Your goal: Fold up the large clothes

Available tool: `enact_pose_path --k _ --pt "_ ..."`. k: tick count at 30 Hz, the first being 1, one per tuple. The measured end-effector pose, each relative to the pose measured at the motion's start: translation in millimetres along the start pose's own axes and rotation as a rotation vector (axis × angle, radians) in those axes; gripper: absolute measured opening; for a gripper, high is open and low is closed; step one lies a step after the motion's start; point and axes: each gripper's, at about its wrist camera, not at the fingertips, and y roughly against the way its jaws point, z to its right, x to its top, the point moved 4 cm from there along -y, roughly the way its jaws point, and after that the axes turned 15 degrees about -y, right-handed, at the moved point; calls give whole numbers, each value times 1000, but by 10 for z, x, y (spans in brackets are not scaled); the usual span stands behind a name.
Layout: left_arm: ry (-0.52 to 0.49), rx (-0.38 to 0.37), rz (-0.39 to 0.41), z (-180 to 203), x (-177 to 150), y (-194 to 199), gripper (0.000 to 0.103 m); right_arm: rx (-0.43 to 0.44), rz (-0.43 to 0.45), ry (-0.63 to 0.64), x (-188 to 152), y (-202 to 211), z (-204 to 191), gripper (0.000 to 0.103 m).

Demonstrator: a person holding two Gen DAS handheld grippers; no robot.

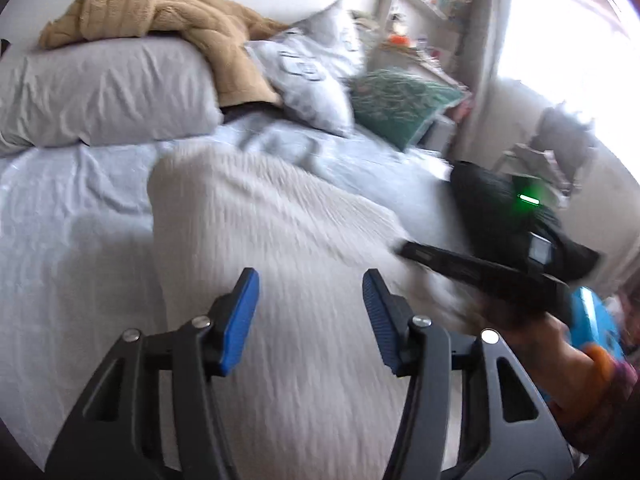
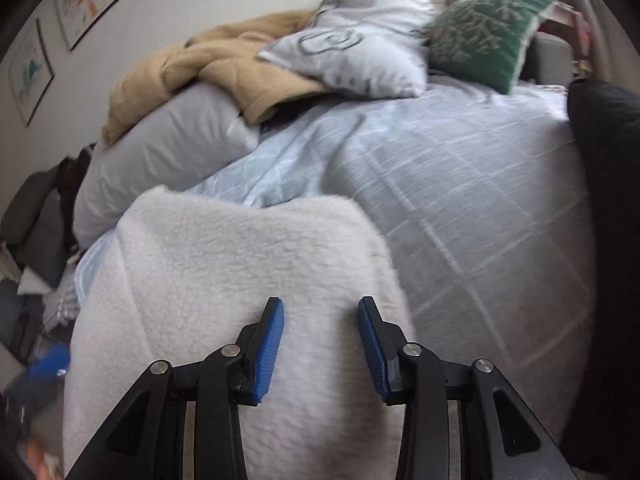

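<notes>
Your off-white fleecy garment (image 2: pixel 248 280) lies on the bed's pale blue checked cover (image 2: pixel 460 200) at its near edge, apparently already folded at least once, with left tool (image 1: pixel 310 320) and right tool (image 2: pixel 321 346) both spread apart, gripping nothing.

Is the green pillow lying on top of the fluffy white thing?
No, the green pillow sits far back at the head of the bed, apart from the white fleece near the gripper.

The right gripper (image 2: pixel 321 346) hangs parted over the white fleece garment (image 2: pixel 224 280); a green cushion (image 2: pixel 484 36) lies at one o'clock.
</notes>
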Motion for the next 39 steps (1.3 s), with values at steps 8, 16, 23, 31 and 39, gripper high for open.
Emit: enact_pose_path --k 8,16,23,31,39 --pt "-55 226 -223 -377 251 -808 55 -103 86 152 156 118 -526 49" --pt "-104 263 -310 -480 -61 -1183 56 -153 -27 132 -16 -335 -315 49" --pt "-83 261 -272 -496 -72 -1098 56 -148 -22 145 -56 -353 -345 49" --pt "-66 211 -265 -387 46 -586 89 -41 -175 64 61 -178 -215 77" --pt "174 2 -357 -489 -383 -192 90 72 -413 -40 11 -47 113 82"
